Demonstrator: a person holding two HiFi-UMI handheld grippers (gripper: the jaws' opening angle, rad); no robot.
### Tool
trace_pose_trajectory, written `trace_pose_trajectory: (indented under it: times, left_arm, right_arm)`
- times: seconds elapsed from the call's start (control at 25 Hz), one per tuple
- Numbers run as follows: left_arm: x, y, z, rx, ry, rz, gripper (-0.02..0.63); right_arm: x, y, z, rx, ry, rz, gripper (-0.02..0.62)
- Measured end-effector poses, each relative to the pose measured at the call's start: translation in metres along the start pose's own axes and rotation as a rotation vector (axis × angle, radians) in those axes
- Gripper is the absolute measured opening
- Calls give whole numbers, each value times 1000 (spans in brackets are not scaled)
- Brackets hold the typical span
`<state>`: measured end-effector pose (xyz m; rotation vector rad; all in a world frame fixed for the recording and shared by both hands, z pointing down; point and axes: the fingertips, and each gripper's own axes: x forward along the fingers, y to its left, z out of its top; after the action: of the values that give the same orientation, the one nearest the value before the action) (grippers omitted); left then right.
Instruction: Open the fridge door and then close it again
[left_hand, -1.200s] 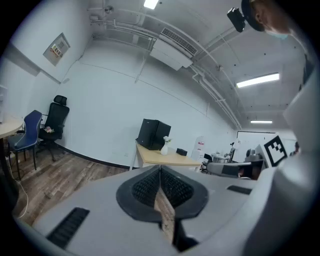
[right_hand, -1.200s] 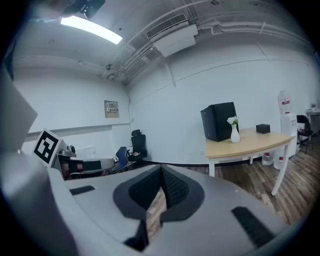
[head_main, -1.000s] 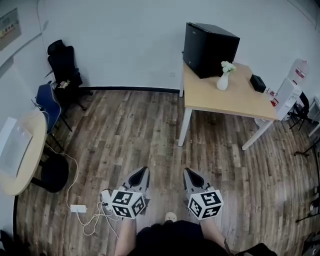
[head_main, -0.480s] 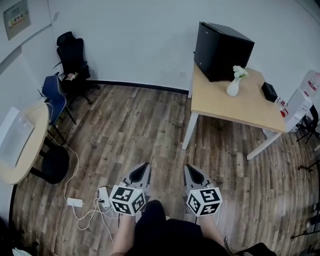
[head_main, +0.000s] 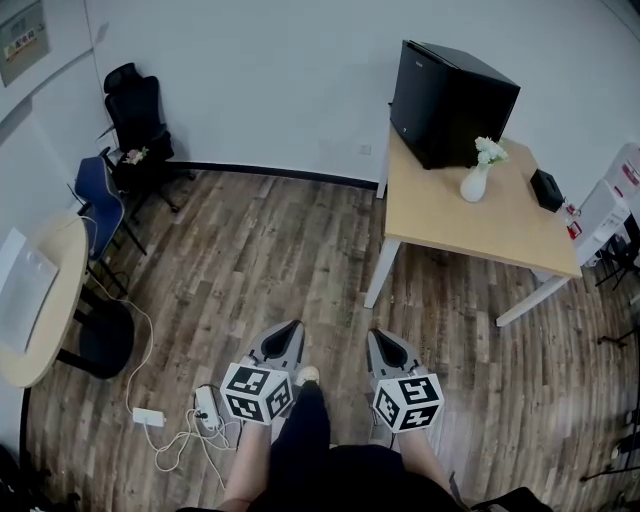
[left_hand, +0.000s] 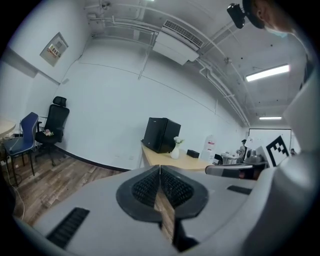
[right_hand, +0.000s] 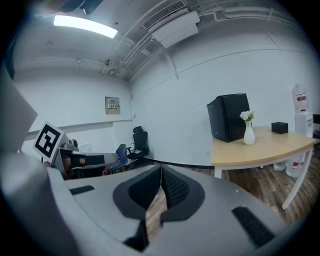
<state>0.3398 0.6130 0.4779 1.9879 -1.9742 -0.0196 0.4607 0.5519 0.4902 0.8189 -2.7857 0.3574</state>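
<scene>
A small black fridge (head_main: 452, 88) stands with its door closed on the far left corner of a light wooden table (head_main: 470, 225); the fridge (left_hand: 161, 135) (right_hand: 228, 117) also shows in both gripper views, well ahead. Low in the head view my left gripper (head_main: 291, 327) and right gripper (head_main: 377, 336) are held side by side over the wood floor, far short of the table. Both are shut with nothing between the jaws: the left gripper (left_hand: 160, 167) and the right gripper (right_hand: 161, 168) show their tips meeting.
A white vase with flowers (head_main: 475, 180) and a small black box (head_main: 547, 189) sit on the table. A black office chair (head_main: 140, 120), a blue chair (head_main: 98, 212) and a round table (head_main: 48, 300) stand at the left. A power strip with cables (head_main: 185, 420) lies on the floor beside my left gripper.
The table and fridge have shifted right and drawn nearer in the head view as the person walks forward. Both grippers stay shut and side by side.
</scene>
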Motion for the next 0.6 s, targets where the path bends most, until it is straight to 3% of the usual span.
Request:
trace_pose_trajectory:
  times: [0.6]
  left_arm:
    - [118, 113, 77, 5, -10, -19, 6]
  right_arm:
    - [158, -43, 65, 27, 0, -58, -9]
